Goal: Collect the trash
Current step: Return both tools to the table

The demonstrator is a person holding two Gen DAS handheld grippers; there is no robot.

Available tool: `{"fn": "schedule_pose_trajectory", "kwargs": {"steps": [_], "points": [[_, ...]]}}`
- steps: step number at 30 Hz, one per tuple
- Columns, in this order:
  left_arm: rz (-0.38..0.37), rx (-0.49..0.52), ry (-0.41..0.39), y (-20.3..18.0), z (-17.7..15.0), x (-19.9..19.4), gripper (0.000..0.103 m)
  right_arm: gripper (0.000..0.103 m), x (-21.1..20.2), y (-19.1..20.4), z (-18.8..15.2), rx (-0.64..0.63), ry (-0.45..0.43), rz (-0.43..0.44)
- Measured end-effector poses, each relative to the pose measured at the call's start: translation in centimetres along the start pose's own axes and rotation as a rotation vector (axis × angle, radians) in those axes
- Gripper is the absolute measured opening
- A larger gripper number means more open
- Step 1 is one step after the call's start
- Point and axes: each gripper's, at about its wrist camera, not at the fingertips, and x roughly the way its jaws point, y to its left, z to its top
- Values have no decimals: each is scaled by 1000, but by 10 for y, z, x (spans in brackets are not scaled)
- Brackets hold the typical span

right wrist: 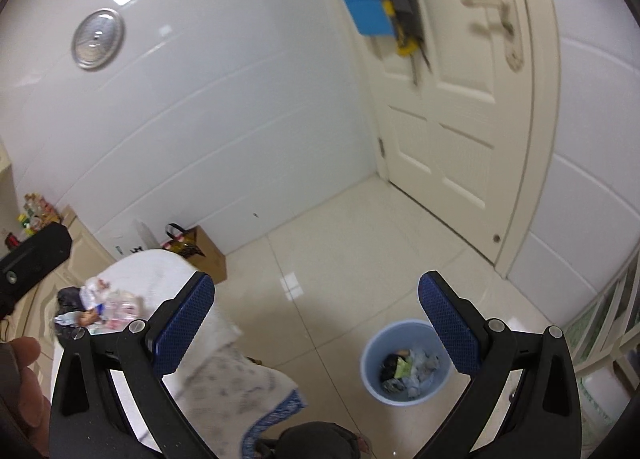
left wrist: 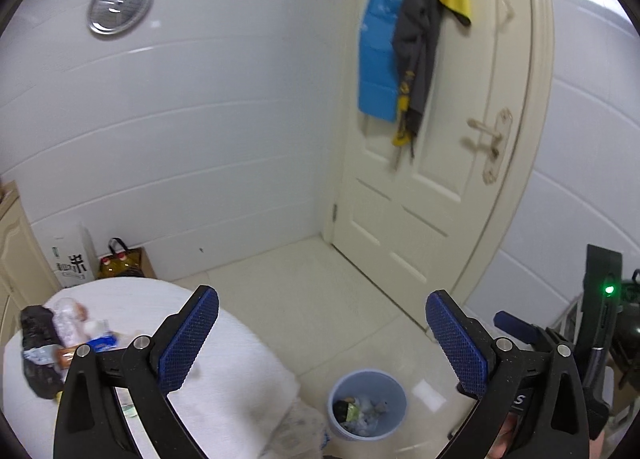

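Observation:
A light blue trash bin (left wrist: 367,405) stands on the floor beside the table, with several scraps inside; it also shows in the right wrist view (right wrist: 404,363). A pile of trash (left wrist: 60,339), with a black bag, clear plastic and wrappers, lies on the white-clothed round table (left wrist: 224,363); it also shows in the right wrist view (right wrist: 96,307). My left gripper (left wrist: 320,343) is open and empty, held above the table edge and bin. My right gripper (right wrist: 316,327) is open and empty, above the floor between table and bin.
A cream door (left wrist: 432,163) with hanging blue, grey and yellow clothes is ahead. A brown bag (right wrist: 204,251) and a white box (left wrist: 70,259) stand against the tiled wall. A cabinet (left wrist: 12,243) is at the left. A metal rack (right wrist: 600,323) is at the right.

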Motion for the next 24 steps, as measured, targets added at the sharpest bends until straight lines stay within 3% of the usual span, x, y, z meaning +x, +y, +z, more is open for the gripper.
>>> {"fn": "schedule_pose_trajectory", "kwargs": {"steps": [14, 24], "points": [[179, -130, -150, 62, -65, -176, 102, 103, -60, 132, -4, -216, -118, 144], [302, -204, -191, 69, -113, -241, 102, 103, -71, 202, -24, -319, -124, 237]]}}
